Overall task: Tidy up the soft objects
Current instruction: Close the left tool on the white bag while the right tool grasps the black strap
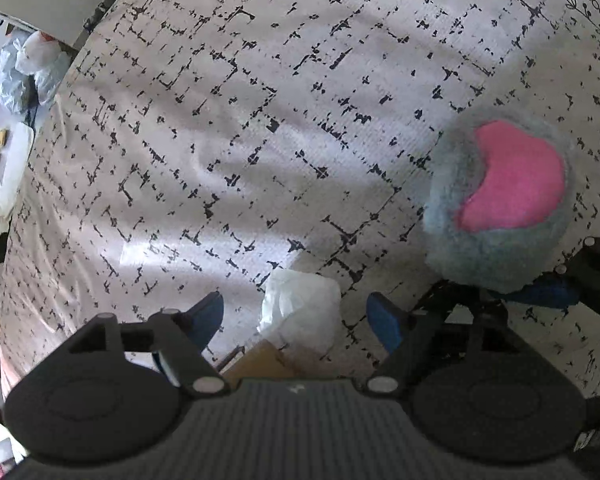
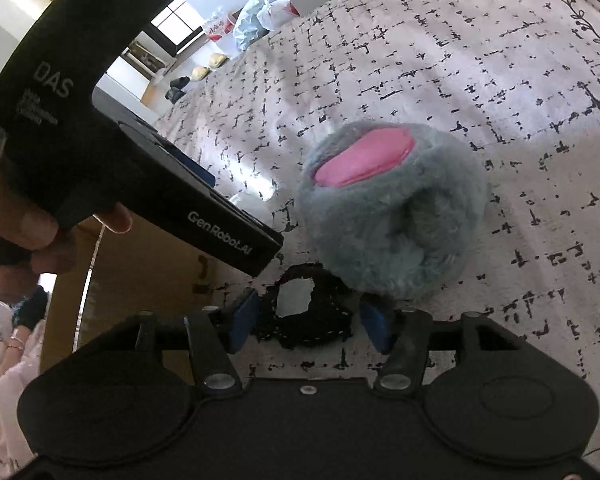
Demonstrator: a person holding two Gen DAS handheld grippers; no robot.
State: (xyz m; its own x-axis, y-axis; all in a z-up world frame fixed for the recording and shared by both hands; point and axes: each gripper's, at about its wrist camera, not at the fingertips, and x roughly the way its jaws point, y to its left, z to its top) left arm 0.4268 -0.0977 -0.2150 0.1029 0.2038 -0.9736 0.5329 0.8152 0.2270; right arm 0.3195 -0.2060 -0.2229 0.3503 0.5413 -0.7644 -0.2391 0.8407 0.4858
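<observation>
Right gripper (image 2: 306,322), jaws apart around a small black knitted ring (image 2: 312,312), sits nearest the fluffy grey-and-pink plush (image 2: 392,208) just ahead; left gripper (image 1: 296,316) gapes over white tissue (image 1: 300,308).

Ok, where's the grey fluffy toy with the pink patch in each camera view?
Left wrist: grey plush toy at the right edge, mid-height, above the other gripper.
Right wrist: toy in the centre, just beyond the fingers.
Shared landmark: the black-and-white patterned bedspread beneath it.
</observation>
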